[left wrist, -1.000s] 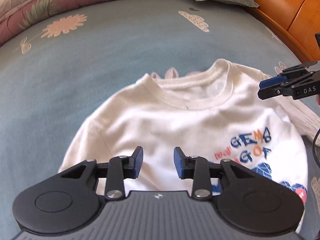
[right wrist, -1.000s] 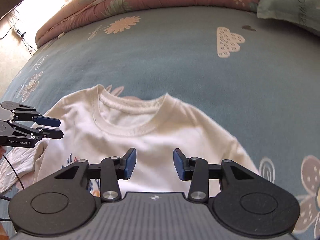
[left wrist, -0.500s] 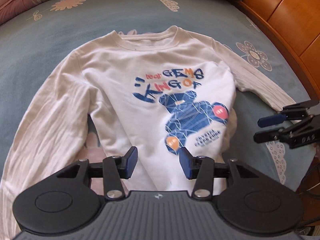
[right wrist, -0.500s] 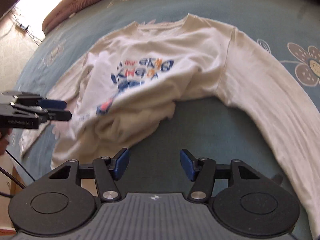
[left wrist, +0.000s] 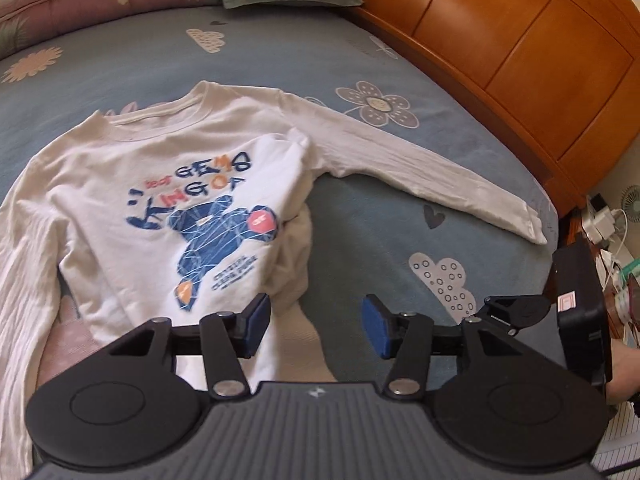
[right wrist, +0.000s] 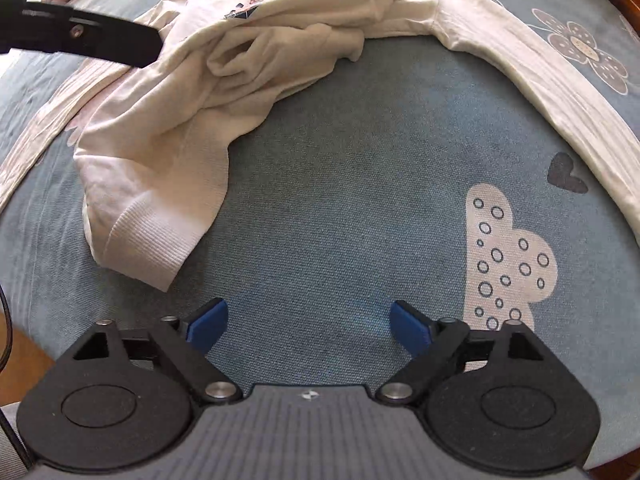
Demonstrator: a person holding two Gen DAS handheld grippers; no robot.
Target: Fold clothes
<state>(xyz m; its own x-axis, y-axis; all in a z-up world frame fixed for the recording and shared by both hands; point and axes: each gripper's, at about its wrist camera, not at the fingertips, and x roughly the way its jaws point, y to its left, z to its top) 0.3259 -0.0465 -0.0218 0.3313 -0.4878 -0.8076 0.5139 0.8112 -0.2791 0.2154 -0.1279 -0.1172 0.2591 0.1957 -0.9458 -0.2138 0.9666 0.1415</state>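
Both hand-held grippers hang over the near edge of the bed, and neither holds anything. In its own wrist view the left gripper (left wrist: 312,326) has its jaws opening, part spread, with only the shirt's ribbed hem and bare bedsheet showing between the blue pads. The right gripper (right wrist: 308,326) is opening too, its jaws already wide, with nothing but blue bedsheet (right wrist: 360,180) between them.

The white long-sleeved sweatshirt (left wrist: 160,200) lies front-up on the bed, its collar towards the far side where the quilts are rolled, its printed bear and lettering facing up. One sleeve (left wrist: 420,172) runs out towards the wooden headboard (left wrist: 520,48) and ends near the bed's near edge. The body is not flat: the side nearer the headboard is bunched and turned over on itself, and the hem corner (right wrist: 148,236) lies crumpled towards the near edge.

Judging from this, the step in hand is still spreading the garment out before any fold. The next move likely calls for each gripper to take a hem corner and draw the body flat and square towards the near edge. The hem corner lies up and left of the right gripper, near but apart; the hem sits just beyond the left gripper's pads. A thin layer on soft bedding may be hard to pinch without catching the sheet.
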